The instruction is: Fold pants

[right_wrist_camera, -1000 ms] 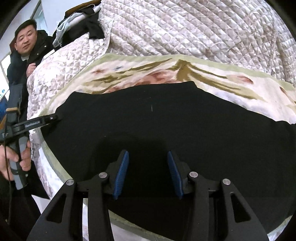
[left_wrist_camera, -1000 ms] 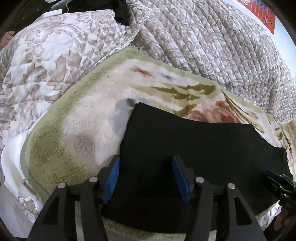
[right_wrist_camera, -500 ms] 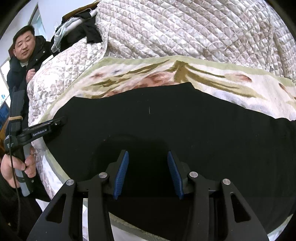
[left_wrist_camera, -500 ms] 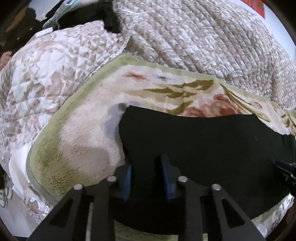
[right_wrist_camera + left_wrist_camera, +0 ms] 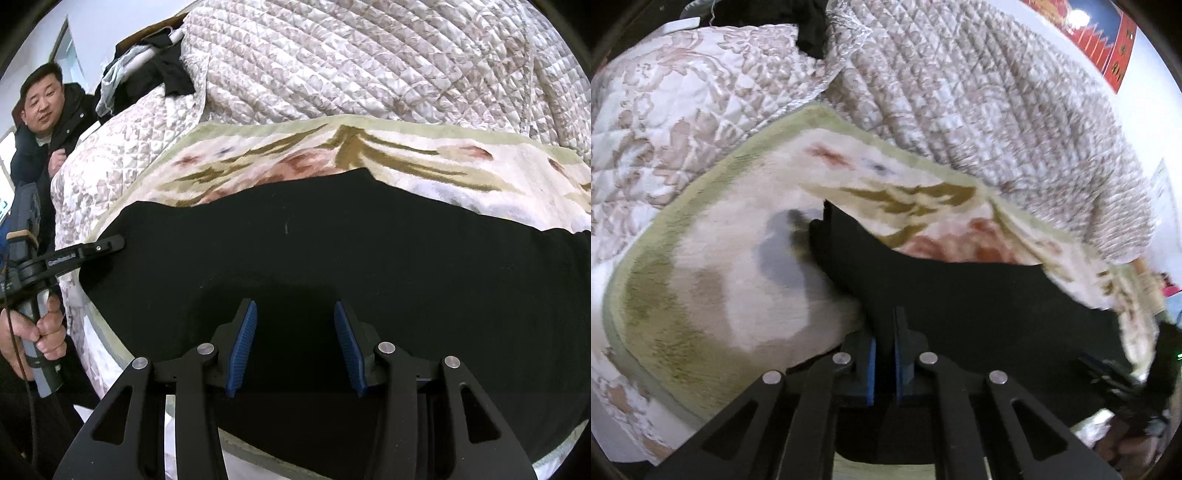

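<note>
Left gripper: the black two-finger gripper with blue ribbed pads (image 5: 884, 332) points forward and down; its jaws have just been closing and now stand nearly together, pinching a raised fold of the black fabric pants (image 5: 960, 295) between the pads.
Left gripper from the side: in the right wrist view its black arm (image 5: 88, 251) reaches in from the left edge, its tip on the edge of the pants.
Left hand: a bare hand (image 5: 44, 332) wraps its fingers round the grey handle below that arm.
Right gripper: the matching black gripper with blue pads (image 5: 295, 325) points forward and down; its jaws stand apart over the pants, the pads pressing on nothing.
</note>
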`<state>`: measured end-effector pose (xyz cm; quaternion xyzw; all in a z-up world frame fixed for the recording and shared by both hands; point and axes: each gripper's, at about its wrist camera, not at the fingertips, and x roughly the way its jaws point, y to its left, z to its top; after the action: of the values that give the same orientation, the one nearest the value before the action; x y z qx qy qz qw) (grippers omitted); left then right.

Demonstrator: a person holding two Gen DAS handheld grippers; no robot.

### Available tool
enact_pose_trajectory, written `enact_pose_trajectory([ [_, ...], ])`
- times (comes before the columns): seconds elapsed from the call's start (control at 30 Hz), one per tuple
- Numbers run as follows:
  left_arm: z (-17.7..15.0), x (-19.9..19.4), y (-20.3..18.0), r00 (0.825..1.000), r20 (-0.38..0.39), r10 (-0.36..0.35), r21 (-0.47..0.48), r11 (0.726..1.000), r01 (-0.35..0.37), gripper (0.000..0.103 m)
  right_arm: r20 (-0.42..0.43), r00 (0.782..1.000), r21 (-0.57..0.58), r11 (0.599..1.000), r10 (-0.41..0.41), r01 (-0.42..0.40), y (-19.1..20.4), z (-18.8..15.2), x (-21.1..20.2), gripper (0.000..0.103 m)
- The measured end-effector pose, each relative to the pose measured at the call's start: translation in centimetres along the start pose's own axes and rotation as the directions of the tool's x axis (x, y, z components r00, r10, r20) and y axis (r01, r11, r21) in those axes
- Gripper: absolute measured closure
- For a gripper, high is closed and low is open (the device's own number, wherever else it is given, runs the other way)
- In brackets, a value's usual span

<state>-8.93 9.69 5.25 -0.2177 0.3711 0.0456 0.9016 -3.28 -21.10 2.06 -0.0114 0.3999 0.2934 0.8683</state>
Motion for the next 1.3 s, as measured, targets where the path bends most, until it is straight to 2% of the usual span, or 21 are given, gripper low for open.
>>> enact_pose_trajectory([
  [0.13,0.5,-0.1,-2.1,0.996,-0.016,-0.084,-0.009,0.996,0.083,0.095,0.02,1.0,0.054,0.998,0.008,-0.009,-1.0,0.2,-0.6,0.058],
  [0.33,1.1,0.9,-7.8,0.977,-0.047,-0.208,0.026,0.978,0.209,0.095,0.029,1.0,0.136,0.991,-0.009,0.005,-3.1,0.2,-1.4,0.058],
  [0.53,-0.4,4.6,-15.1,0.936,-0.15,-0.318,0.064,0.942,0.33,0.095,0.054,0.997,0.205,0.978,-0.056,0.044,-5.5,0.0,-2.5,0.058],
  [0.67,-2.9,8.3,-19.0,0.91,-0.248,-0.333,0.093,0.927,0.364,0.095,0.058,0.995,0.256,0.964,-0.087,0.07,-7.3,-0.2,-3.2,0.058],
  [0.77,-4.3,9.5,-20.3,0.907,-0.285,-0.309,0.118,0.928,0.354,0.093,0.036,0.992,0.286,0.952,-0.122,0.107,-8.5,-0.4,-3.3,0.058],
  [0.87,-4.5,7.9,-20.6,0.894,-0.268,-0.359,0.129,0.906,0.403,0.092,0.042,0.99,0.301,0.946,-0.135,0.116,-9.0,-0.4,-3.7,0.059],
  [0.93,-4.0,6.4,-20.0,0.879,-0.253,-0.404,0.123,0.888,0.443,0.084,0.059,0.989,0.304,0.946,-0.137,0.113,-9.0,-0.1,-4.0,0.058],
  [1.0,-3.2,4.7,-19.2,0.874,-0.226,-0.429,0.134,0.876,0.464,0.075,0.071,0.99,0.309,0.947,-0.119,0.092,-8.9,0.0,-4.0,0.058],
  [1.03,-2.8,4.1,-18.7,0.88,-0.209,-0.426,0.142,0.877,0.458,0.067,0.075,0.992,0.309,0.948,-0.106,0.078,-8.8,0.1,-4.0,0.058],
  [1.07,-2.3,3.6,-18.0,0.895,-0.189,-0.404,0.157,0.887,0.434,0.064,0.076,0.993,0.307,0.949,-0.092,0.064,-8.7,0.1,-3.8,0.058],
  [1.13,-1.6,2.8,-16.5,0.926,-0.136,-0.353,0.193,0.907,0.374,0.063,0.074,0.995,0.303,0.952,-0.065,0.04,-8.4,0.1,-3.5,0.058],
  [1.2,-1.1,2.9,-14.5,0.963,-0.096,-0.253,0.219,0.938,0.268,0.063,0.07,0.997,0.303,0.953,-0.03,0.007,-8.2,-0.1,-3.1,0.058],
  [1.23,-1.0,3.2,-13.4,0.975,-0.083,-0.204,0.224,0.95,0.218,0.063,0.066,0.998,0.311,0.95,0.0,-0.021,-8.2,-0.2,-2.8,0.058],
  [1.3,-1.1,3.8,-11.6,0.987,-0.08,-0.143,0.217,0.964,0.157,0.063,0.052,0.997,0.331,0.941,0.051,-0.065,-8.2,-0.4,-2.0,0.058],
])
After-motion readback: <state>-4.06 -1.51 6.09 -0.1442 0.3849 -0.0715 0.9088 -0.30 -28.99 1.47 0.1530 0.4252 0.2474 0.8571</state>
